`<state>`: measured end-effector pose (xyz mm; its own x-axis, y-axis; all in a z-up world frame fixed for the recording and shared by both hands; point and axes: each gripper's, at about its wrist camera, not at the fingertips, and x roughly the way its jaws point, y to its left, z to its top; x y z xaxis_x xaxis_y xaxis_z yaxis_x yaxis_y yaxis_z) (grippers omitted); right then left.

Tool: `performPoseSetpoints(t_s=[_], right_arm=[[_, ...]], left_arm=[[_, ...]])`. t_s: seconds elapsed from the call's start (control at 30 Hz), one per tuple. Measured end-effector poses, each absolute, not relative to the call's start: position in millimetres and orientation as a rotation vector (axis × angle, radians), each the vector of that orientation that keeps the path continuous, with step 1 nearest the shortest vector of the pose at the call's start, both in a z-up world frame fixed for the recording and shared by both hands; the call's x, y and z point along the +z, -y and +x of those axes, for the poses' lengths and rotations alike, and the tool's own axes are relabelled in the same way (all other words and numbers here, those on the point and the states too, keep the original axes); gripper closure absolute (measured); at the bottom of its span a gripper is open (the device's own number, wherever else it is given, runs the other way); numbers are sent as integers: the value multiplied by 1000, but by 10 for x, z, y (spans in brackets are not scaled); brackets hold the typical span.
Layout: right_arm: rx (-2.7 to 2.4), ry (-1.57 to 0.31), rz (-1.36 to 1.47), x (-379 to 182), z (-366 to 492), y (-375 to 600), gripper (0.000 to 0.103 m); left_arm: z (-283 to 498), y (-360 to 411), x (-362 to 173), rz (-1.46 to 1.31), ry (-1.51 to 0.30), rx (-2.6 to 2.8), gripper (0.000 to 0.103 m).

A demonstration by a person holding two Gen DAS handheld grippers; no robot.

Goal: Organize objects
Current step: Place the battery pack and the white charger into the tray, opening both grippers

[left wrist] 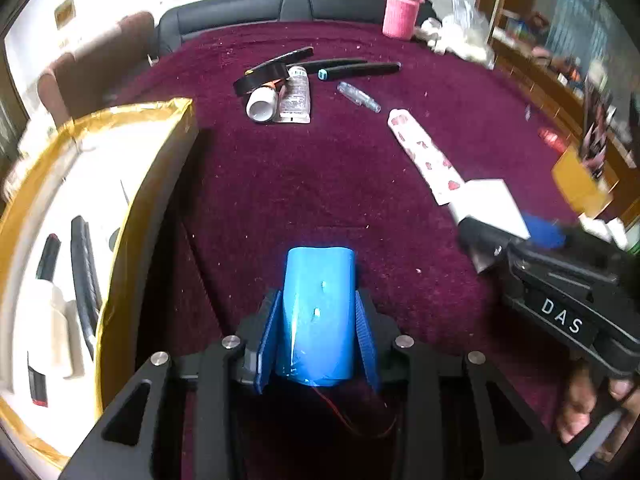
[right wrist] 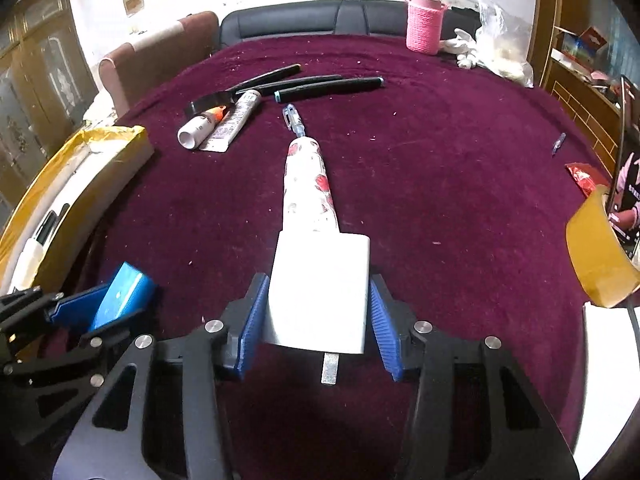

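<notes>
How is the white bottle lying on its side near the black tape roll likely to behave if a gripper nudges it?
The white bottle is round and lies on its side, so it would probably roll, though the plush maroon cloth may slow it. It rests against a flat tube, which likely blocks rolling that way. It looks like plastic, so probably light and not fragile.

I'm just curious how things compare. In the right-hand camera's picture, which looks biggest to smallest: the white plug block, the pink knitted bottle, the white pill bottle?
1. white plug block, though it sits nearest the camera, so it looks enlarged
2. pink knitted bottle
3. white pill bottle
The last two look close in size, and the pink one is farther away, so their true order is unsure.
</notes>
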<state>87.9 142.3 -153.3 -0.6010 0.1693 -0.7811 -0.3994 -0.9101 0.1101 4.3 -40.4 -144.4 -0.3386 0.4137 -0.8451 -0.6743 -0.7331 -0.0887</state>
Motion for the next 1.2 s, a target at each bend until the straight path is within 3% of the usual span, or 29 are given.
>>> performPoseSetpoints(t_s=[0.13, 0.27, 0.67, 0.9, 1.2], right_arm=[[2641, -744, -1210, -1573, 955, -1528, 54], [2695, -856, -1211, -1539, 952, -1447, 54], [2946, -575, -1192, -932, 521, -661, 54], [3041, -498, -1237, -805, 196, -312, 54], [3068, -418, -1333, -796, -510, -83, 54]], left_arm=[[-130, 653, -1404, -1300, -100, 1956, 68], [-154, 769, -1294, -1278, -28, 1961, 68], [-472, 1523, -794, -1262, 145, 2085, 68], [-831, 1992, -622, -1249, 111, 2268, 68], [-1386, 2318, -855, -1358, 9, 2393, 68]])
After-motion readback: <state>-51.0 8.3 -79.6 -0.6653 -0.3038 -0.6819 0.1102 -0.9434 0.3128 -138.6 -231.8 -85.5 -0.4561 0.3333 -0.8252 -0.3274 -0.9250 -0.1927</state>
